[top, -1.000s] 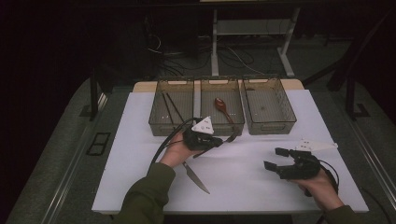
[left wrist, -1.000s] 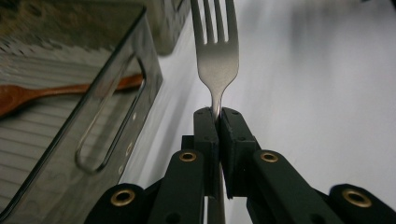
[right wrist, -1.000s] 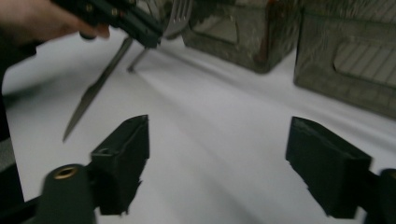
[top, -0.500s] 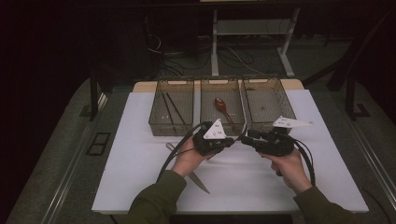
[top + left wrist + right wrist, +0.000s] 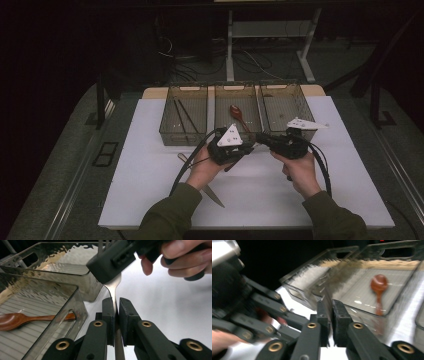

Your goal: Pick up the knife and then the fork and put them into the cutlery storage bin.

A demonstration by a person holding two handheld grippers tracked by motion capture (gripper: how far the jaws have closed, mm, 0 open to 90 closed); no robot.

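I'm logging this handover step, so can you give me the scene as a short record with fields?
Left gripper: jaws shut on the metal utensil, low on its handle
Right gripper: jaws have just been closing, set over the utensil's far end
Middle tray: wooden spoon inside
Left tray: two dark sticks
Right tray: nothing visible inside
Table: knife lies near the left forearm
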